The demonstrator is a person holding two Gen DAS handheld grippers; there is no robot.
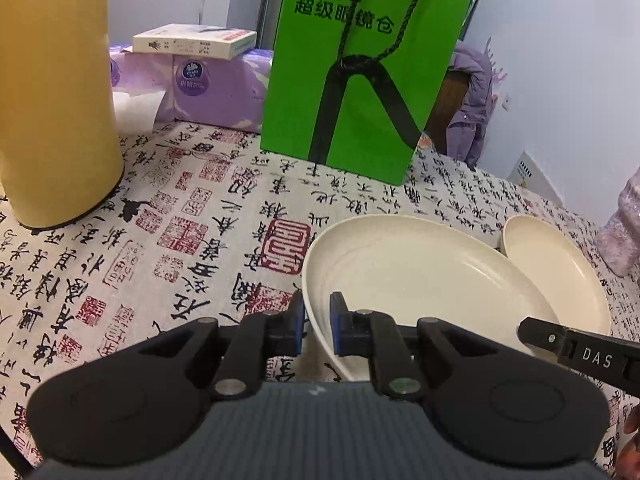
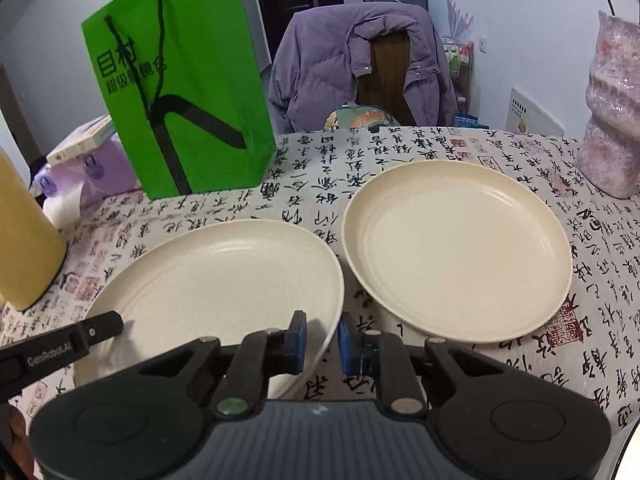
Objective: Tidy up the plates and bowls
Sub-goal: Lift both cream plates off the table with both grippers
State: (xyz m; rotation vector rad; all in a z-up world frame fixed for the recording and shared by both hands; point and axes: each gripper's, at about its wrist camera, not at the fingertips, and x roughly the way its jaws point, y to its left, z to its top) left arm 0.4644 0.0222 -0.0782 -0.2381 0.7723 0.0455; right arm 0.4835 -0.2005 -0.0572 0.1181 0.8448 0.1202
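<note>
The near plate [image 2: 224,276] sits toward the near edge of the tabletop [image 2: 460,144], and both grippers have hold of it: the left gripper [image 1: 318,320] is closed on its left rim, and the right gripper [image 2: 322,338] straddles its right rim with the pads drawn in on the thin edge, which looks like a grip. The plate appears tipped, its near side lifted off the patterned cloth, so I judge the move to be underway rather than finished. The second plate [image 2: 456,248] lies flat just beside it to the right, the two rims almost touching; nothing is stacked yet, and no bowl is in view. What seems left is to carry the held plate over and set it onto the other. Room is fair: a green paper bag [image 2: 188,92] stands behind toward the far edge, a yellow container [image 1: 52,88] at the left side, a pinkish vase [image 2: 612,120] at the far right corner, all well apart from the plates.
</note>
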